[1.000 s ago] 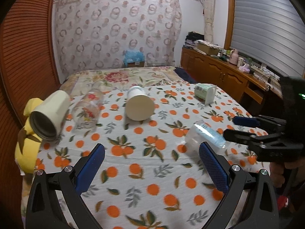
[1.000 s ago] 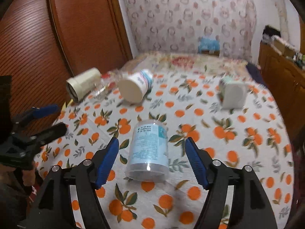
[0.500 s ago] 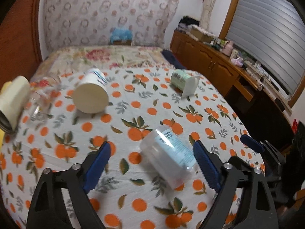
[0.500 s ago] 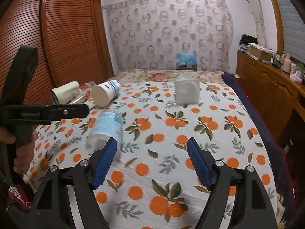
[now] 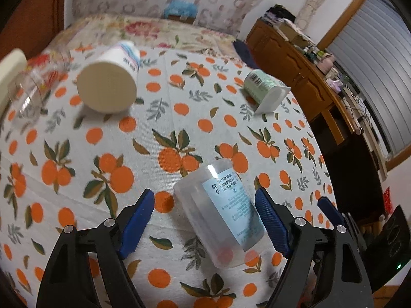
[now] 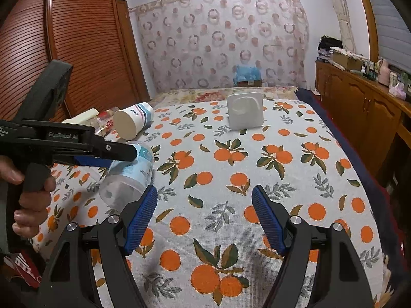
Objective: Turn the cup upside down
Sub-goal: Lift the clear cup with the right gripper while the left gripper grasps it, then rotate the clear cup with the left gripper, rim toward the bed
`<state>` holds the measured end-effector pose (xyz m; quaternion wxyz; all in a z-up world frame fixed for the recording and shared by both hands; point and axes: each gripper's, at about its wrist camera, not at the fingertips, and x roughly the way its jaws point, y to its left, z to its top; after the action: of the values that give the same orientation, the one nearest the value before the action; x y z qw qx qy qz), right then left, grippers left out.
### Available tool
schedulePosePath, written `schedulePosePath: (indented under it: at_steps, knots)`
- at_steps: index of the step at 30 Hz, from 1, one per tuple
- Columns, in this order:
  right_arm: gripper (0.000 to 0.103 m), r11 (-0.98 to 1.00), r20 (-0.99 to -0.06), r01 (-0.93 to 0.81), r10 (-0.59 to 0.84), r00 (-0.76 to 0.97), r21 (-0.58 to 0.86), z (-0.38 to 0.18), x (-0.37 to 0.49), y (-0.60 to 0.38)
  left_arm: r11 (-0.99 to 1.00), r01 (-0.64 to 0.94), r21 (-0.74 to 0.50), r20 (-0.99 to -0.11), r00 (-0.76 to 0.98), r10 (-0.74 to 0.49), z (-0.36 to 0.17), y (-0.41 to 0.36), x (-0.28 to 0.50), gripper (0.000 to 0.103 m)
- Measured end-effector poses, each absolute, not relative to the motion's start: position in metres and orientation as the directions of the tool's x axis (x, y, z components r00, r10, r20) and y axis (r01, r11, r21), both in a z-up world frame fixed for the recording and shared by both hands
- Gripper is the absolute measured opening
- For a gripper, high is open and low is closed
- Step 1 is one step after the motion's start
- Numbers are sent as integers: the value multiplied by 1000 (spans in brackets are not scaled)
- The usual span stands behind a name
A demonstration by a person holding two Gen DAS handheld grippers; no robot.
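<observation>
While the left claw (image 5: 205,218) straddles the toppled cup (image 5: 221,215) – spread – only the right view shows the right claw (image 6: 204,217) spread over bare cloth

My left gripper (image 6: 113,154) is covering part of the clear cup (image 6: 128,177). The frame edge is cutting off the cream cup (image 5: 10,71).

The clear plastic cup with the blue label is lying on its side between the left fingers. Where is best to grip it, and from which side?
Probably grip the clear cup across its round wall, near the middle of the label. It lies on its side on the tablecloth, and the open left gripper already straddles it, so closing from both flanks looks simplest. Its open rim faces the camera; avoid pinching there.
</observation>
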<state>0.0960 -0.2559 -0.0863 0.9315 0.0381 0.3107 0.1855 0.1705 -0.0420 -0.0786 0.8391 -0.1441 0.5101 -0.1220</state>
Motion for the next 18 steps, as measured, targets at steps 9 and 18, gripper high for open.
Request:
schedulePosePath:
  at_steps: [9,18]
  knots:
    - [78,921,-567,-324,388,727,215,-90,100,-260,876,-20,-482,-816,375,-440,-96,-35,183,70]
    - [78,922,-580,-338,381,720,186,-91,98,-253,898,15,-439,-818,407,-406,-87,-36,188,58]
